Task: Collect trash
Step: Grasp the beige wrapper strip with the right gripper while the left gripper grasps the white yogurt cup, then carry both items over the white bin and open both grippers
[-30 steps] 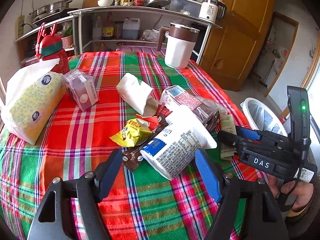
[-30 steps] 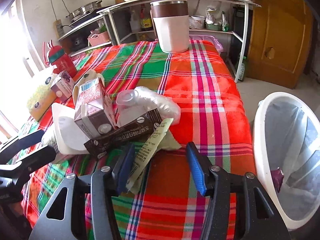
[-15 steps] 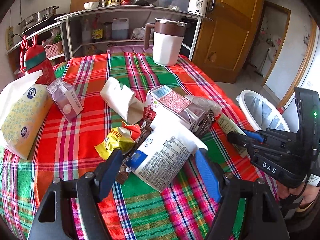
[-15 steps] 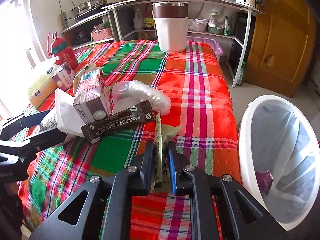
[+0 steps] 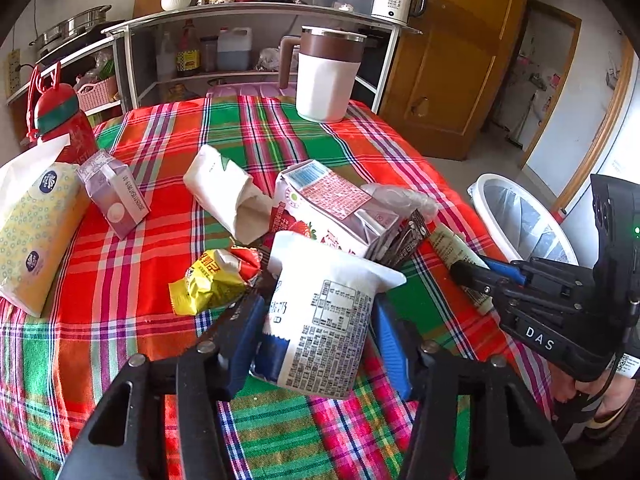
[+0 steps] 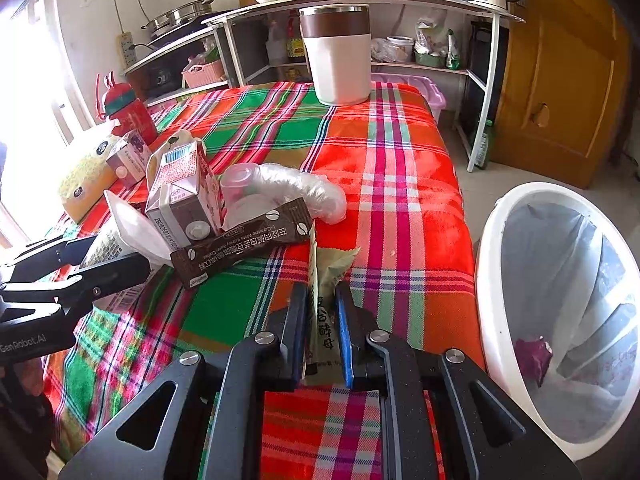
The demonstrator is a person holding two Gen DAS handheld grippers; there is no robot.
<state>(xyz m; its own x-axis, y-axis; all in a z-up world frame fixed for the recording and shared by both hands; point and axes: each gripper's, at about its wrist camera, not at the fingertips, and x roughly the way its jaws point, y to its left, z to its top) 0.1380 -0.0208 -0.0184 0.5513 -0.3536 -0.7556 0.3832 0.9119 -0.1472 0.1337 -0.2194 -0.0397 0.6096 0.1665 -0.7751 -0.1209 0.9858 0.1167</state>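
A pile of trash lies on the plaid tablecloth (image 5: 132,280). My left gripper (image 5: 316,316) has its blue pads against both sides of a white yogurt cup (image 5: 324,320) lying on its side. My right gripper (image 6: 322,320) is shut on a pale green wrapper (image 6: 324,276) and also shows in the left wrist view (image 5: 488,272). Behind lie a strawberry milk carton (image 5: 332,204), a brown coffee sachet (image 6: 244,244), a crumpled clear plastic bag (image 6: 296,190), a yellow snack wrapper (image 5: 208,280), a white paper bag (image 5: 224,192) and a small purple carton (image 5: 116,196).
A white trash bin (image 6: 560,312) with a liner stands on the floor right of the table, a purple scrap inside. A tissue pack (image 5: 32,224), red bottle (image 5: 64,124) and white-and-brown jug (image 5: 324,76) stand on the table. Shelves and a wooden door are behind.
My left gripper moved forward and closed its pads onto the yogurt cup. My right gripper closed on the green wrapper and holds it.
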